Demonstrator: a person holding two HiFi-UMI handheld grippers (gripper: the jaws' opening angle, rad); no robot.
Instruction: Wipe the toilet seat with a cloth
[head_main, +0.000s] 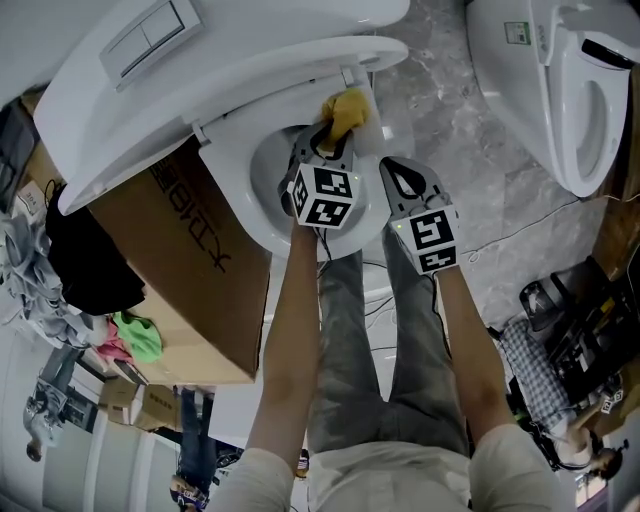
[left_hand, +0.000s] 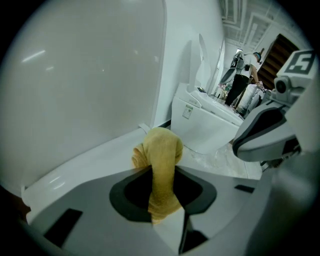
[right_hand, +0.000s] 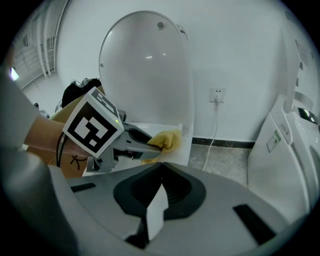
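Note:
A white toilet stands with its lid (head_main: 200, 90) raised and its seat (head_main: 232, 190) down. My left gripper (head_main: 328, 132) reaches over the bowl and is shut on a yellow cloth (head_main: 348, 110), which rests bunched on the seat's far right side near the hinge. In the left gripper view the cloth (left_hand: 161, 160) hangs through the jaws of the left gripper (left_hand: 159, 172) and touches the seat (left_hand: 90, 162). My right gripper (head_main: 393, 165) hovers just right of the left one, shut and holding nothing. The right gripper view shows the right gripper (right_hand: 161, 163), the cloth (right_hand: 165, 140) and the lid (right_hand: 145, 65).
A cardboard box (head_main: 190, 270) leans against the toilet's left side, with dark clothes (head_main: 90, 260) beside it. A second toilet (head_main: 560, 90) stands at the right across a marble floor (head_main: 470, 150) with cables. A wall socket (right_hand: 217, 94) with a cord is behind. A person (left_hand: 243, 80) stands far off.

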